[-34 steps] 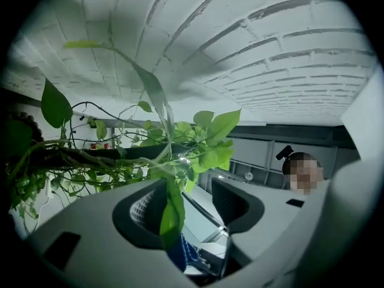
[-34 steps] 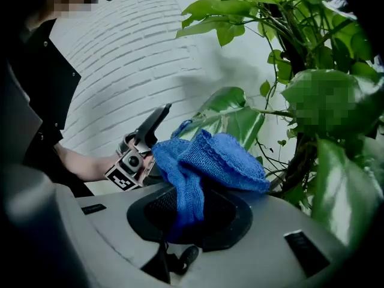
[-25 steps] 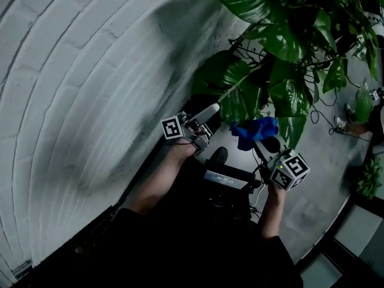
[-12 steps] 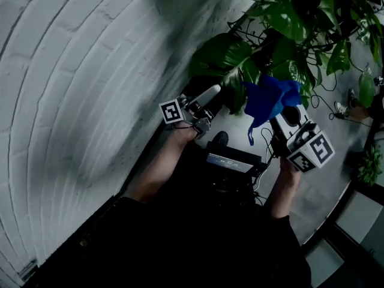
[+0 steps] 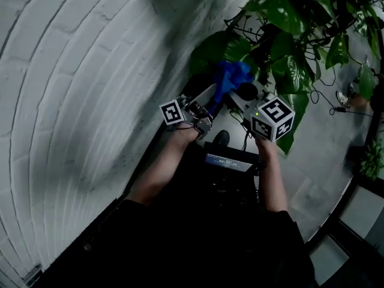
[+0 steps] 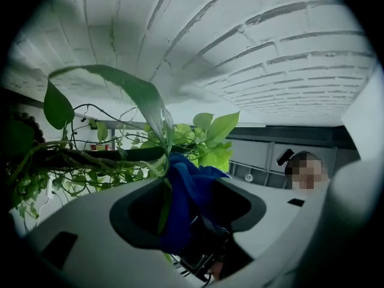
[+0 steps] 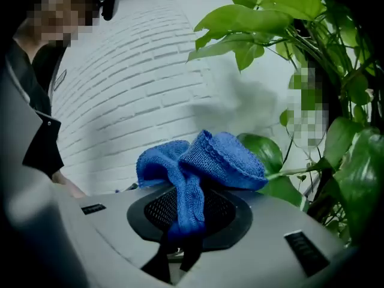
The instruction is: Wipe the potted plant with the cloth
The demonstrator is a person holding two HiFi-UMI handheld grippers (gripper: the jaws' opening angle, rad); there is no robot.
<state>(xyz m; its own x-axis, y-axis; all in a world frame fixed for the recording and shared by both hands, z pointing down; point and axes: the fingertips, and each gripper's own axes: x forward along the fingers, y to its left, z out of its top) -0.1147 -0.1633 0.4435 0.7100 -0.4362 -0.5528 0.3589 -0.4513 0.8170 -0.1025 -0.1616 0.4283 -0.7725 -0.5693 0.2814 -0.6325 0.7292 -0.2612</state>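
At the plant (image 5: 282, 17), the jaws of the left tool (image 5: 207, 99) are parted, having just been opening; the right tool (image 5: 227, 93) is clamped on the cloth (image 5: 231, 75), held beside a leaf (image 6: 143, 95) standing loose in the left gap. Unsteadied, the leaf could be pushed aside or its stalk bent by the wipe. Leaf and cloth together in that gap are shown only by the left gripper view, the pinch on the cloth only by the right.

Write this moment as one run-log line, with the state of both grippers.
phase: cloth at leaf | right gripper: shut on blue cloth | left gripper: jaws just opening, pothos leaf and blue cloth between them
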